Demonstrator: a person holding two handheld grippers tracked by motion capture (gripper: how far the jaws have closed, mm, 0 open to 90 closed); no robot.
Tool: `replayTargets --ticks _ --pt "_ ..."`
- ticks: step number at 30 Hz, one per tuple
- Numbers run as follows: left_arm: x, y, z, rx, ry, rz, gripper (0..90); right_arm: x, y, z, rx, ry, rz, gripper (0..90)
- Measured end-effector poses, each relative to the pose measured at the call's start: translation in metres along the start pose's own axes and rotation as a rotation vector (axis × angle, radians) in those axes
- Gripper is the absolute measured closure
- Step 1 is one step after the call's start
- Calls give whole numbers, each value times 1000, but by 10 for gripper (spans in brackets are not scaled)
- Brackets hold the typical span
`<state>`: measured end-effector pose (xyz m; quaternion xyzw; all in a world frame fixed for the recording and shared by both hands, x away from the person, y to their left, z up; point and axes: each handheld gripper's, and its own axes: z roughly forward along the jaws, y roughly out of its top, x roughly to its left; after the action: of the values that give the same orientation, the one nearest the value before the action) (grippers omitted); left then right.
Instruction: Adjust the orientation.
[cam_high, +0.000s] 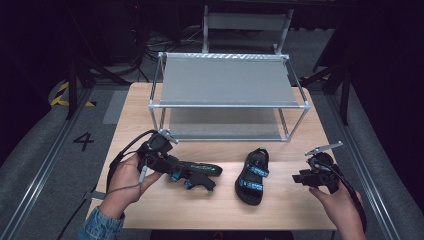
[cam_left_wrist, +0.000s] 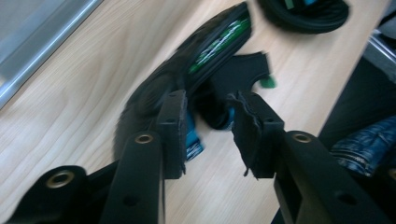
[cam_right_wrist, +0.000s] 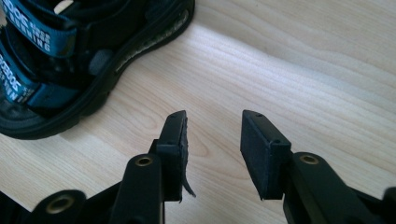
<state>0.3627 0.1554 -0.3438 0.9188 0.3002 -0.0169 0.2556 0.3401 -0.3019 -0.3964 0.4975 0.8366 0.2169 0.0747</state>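
Two black sandals with blue straps lie on the wooden table (cam_high: 210, 205). One sandal (cam_high: 200, 175) lies on its side, sole edge up. My left gripper (cam_high: 181, 172) reaches into it from the left. In the left gripper view this sandal (cam_left_wrist: 154, 88) is at the jaws, and its heel strap (cam_left_wrist: 217, 112) sits between the tips of my left gripper (cam_left_wrist: 208, 126), which is open, with bare wood showing lower down. The other sandal (cam_high: 252, 175) stands upright mid-table. My right gripper (cam_high: 301, 177) hovers to its right, open and empty (cam_right_wrist: 212, 140), with that sandal (cam_right_wrist: 46, 70) beyond its left jaw.
A two-level metal rack (cam_high: 227, 80) with grey shelves stands at the back of the table. The upright sandal (cam_left_wrist: 303, 11) lies just beyond the tipped one. Dark floor and rails surround the table; a denim sleeve (cam_high: 100, 225) enters at the lower left.
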Motion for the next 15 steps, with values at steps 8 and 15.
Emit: replayTargets --ticks 8,15 --pt "-2 8 14 10 48 0 772 3 -2 7 18 8 -6 627" --pt "-1 13 24 9 76 -7 895 5 -3 11 34 13 -8 629"
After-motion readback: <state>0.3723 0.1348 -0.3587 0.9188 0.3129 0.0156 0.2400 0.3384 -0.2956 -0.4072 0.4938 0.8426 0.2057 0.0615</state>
